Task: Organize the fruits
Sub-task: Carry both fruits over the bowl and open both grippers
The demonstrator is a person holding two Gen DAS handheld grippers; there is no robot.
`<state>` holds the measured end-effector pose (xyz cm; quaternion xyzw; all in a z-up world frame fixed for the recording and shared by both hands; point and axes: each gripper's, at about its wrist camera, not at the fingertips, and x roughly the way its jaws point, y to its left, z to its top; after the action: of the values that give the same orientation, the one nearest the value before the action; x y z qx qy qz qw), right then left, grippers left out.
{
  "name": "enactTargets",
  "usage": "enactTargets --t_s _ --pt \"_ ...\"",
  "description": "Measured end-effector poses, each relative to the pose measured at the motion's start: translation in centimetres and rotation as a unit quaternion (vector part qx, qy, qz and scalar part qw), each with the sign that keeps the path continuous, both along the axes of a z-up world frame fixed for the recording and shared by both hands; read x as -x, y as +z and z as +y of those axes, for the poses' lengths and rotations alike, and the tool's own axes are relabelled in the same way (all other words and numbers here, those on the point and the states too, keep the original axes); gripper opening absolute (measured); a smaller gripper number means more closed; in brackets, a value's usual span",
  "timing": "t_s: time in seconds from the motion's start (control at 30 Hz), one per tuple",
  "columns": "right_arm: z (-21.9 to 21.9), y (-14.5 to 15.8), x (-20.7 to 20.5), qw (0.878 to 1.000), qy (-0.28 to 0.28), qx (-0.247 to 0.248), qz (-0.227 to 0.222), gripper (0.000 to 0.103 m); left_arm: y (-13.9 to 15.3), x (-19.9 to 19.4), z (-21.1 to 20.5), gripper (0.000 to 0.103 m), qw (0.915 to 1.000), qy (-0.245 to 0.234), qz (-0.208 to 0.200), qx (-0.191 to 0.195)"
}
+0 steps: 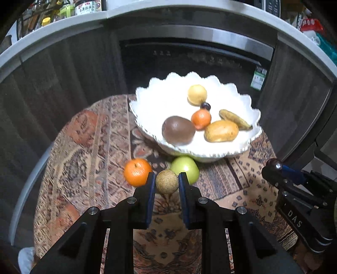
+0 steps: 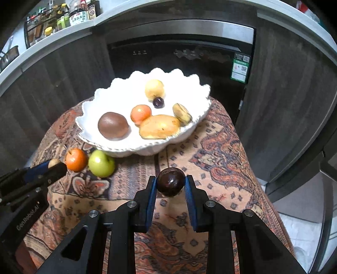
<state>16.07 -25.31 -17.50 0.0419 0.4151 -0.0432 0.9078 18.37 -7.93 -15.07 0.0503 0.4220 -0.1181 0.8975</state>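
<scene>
- The left gripper (image 1: 166, 181) holds a small tan ball (image 1: 166, 181) between its fingertips, pads pressed on both sides.
- The right gripper (image 2: 170, 184) clamps a dark round fruit (image 2: 170, 183) the same way.
- The white bowl (image 1: 248, 145) stands beyond both fingertips.

We see a patterned cloth (image 2: 221, 147) in reds and tans covering the table. Behind it stands a dark appliance (image 2: 179, 54) with a steel band across its top and a green label (image 2: 240, 70). Up on the pale counter (image 1: 52, 31), bottles (image 2: 63, 16) crowd the left corner.
</scene>
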Motion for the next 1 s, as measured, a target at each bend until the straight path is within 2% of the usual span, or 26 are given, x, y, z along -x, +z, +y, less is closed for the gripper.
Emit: enactTargets --t_s 0.23,0.53,0.7,1.0 --pt "0.8 1.8 -1.3 1.0 0.01 0.002 -0.008 0.028 2.3 -1.7 0.1 0.022 0.9996 -0.008 -0.027 0.005" --pt "1.1 4.5 -4.2 0.999 0.013 0.012 -0.029 0.028 3.9 -4.9 0.0 0.022 0.999 -0.017 -0.04 0.006" --pt "1.5 4.6 -5.8 0.999 0.017 0.013 -0.026 0.028 3.6 -7.2 -0.2 0.022 0.9992 -0.02 -0.034 0.003" --pt "1.8 3.0 -8.4 1.0 0.015 0.01 -0.005 0.028 1.7 -10.6 -0.8 0.023 0.9995 -0.028 -0.013 0.0"
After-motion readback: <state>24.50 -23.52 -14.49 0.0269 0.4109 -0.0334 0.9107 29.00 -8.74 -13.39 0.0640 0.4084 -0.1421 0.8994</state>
